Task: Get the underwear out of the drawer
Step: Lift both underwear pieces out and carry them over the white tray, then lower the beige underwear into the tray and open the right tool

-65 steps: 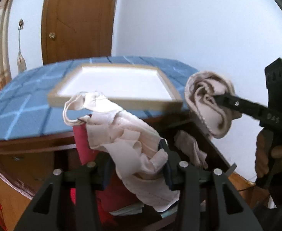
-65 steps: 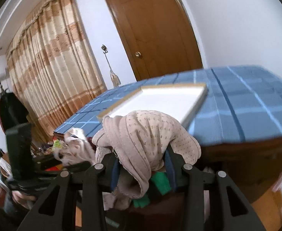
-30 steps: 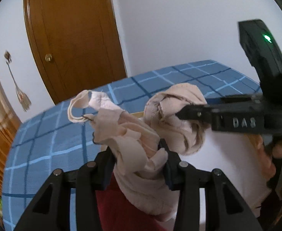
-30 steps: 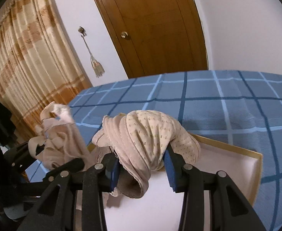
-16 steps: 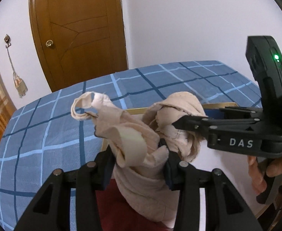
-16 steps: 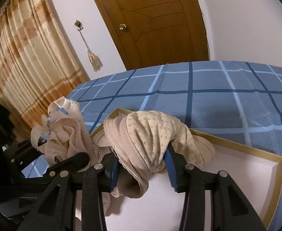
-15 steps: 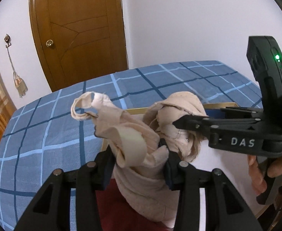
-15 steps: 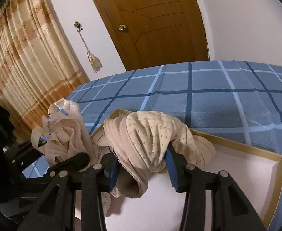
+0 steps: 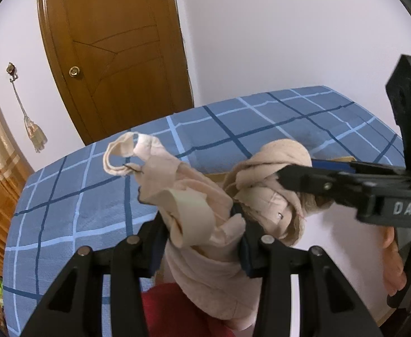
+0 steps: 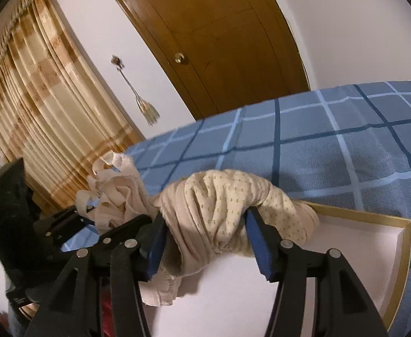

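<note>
My left gripper (image 9: 202, 224) is shut on a bunch of pale pink underwear (image 9: 188, 196) with a strap loop sticking up, held above the near left part of a white tray (image 9: 342, 233). My right gripper (image 10: 205, 233) is shut on a beige dotted piece of underwear (image 10: 222, 196) and holds it low over the tray (image 10: 359, 252). The right gripper also shows in the left wrist view (image 9: 292, 179), close to the right of mine. The drawer is out of view.
The gold-edged tray lies on a blue checked cloth (image 9: 79, 196) covering the cabinet top. A red cloth (image 9: 171, 309) hangs under the left gripper. A brown door (image 9: 112, 56), a white wall and striped curtains (image 10: 45, 98) stand behind.
Both grippers have risen from the drawer up over the cabinet top with their underwear. In the last half second the right gripper tilted and sank lower toward the tray.
</note>
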`<state>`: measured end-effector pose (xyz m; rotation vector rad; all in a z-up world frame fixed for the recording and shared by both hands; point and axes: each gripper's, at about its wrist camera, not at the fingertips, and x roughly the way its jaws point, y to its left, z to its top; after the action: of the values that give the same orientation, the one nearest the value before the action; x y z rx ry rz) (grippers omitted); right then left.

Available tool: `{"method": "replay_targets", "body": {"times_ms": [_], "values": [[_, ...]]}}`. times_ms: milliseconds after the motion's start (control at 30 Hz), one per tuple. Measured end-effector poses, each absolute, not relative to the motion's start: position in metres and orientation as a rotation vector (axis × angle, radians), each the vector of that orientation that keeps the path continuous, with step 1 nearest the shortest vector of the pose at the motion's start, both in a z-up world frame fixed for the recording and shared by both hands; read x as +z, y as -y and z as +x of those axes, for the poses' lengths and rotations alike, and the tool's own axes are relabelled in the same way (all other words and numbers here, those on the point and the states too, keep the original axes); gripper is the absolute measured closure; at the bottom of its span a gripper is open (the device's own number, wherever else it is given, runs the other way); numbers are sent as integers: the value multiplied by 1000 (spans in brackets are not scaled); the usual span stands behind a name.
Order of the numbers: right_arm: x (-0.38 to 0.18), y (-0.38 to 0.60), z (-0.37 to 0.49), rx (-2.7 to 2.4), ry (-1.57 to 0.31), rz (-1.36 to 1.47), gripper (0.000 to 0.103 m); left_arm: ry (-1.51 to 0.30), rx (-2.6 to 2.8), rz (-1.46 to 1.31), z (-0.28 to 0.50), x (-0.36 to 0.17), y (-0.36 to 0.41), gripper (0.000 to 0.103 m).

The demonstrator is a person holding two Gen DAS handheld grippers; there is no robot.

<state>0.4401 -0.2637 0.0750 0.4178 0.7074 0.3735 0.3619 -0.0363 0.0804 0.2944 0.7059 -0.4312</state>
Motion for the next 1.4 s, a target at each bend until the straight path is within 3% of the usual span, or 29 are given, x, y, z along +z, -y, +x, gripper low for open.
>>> {"method": "replay_targets", "body": {"times_ms": [533,667,800,833,1400], "values": [[94,260,422,358,-619,420,46,-743,-373,326,391,76,47,60],[92,263,419,353,-628,434,46,-742,-332,339,396,73,46,43],[91,265,413,352,-630,433,46,-719,-306,328,388,81,40,5],[90,265,411,352,-628,433,46,-705,-296,320,385,86,37,0],[108,268,344,375,-581,428,46,-651,-262,229,305,116,-7,0]]}}
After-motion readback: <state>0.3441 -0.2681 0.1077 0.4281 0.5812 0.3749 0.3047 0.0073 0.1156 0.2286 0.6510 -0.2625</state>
